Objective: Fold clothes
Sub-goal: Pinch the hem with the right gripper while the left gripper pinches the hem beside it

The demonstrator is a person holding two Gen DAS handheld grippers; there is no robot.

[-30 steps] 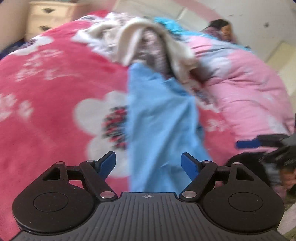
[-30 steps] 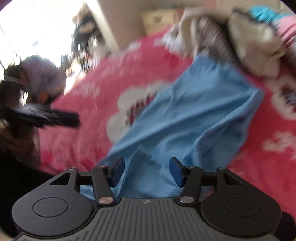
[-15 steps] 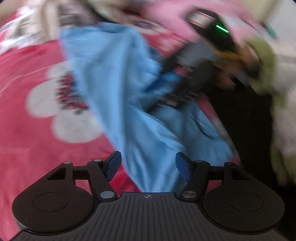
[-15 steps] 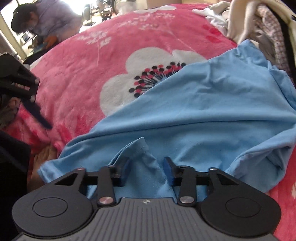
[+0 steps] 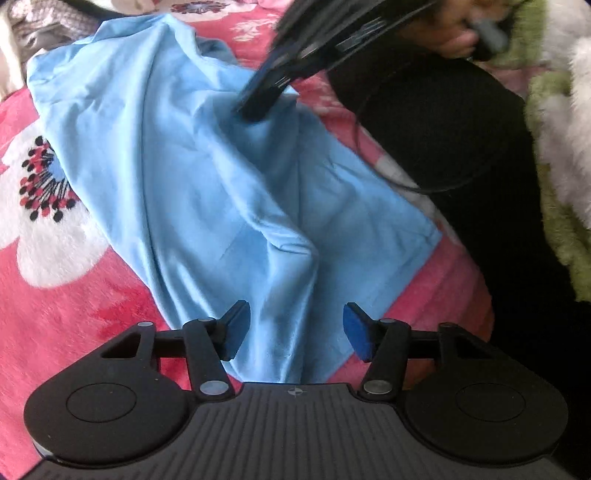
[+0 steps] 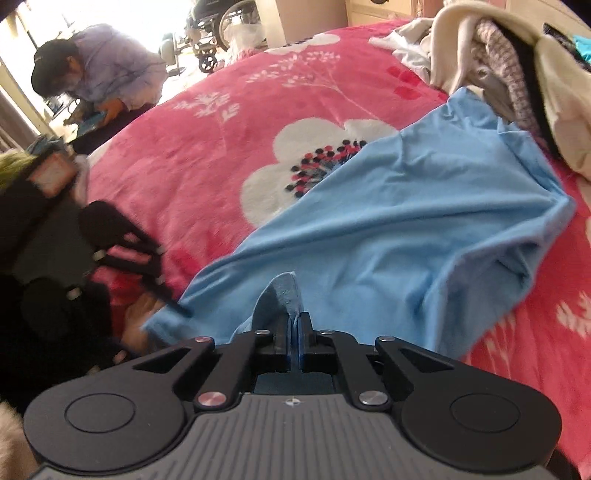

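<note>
A light blue shirt lies crumpled on a pink floral blanket. My left gripper is open, its blue pads on either side of a raised fold at the shirt's near edge. My right gripper is shut on a pinched-up fold of the blue shirt. In the left wrist view the right gripper shows blurred on the shirt's far part. In the right wrist view the left gripper shows blurred at the shirt's left corner.
A pile of other clothes lies at the blanket's far right, touching the shirt. A person in a cap crouches beyond the bed at far left, near a wheelchair. My black sleeve and furry jacket fill the right side.
My right gripper has closed on a fold of the blue shirt. My left gripper has swung right and come in low over the shirt's near edge, still open.
</note>
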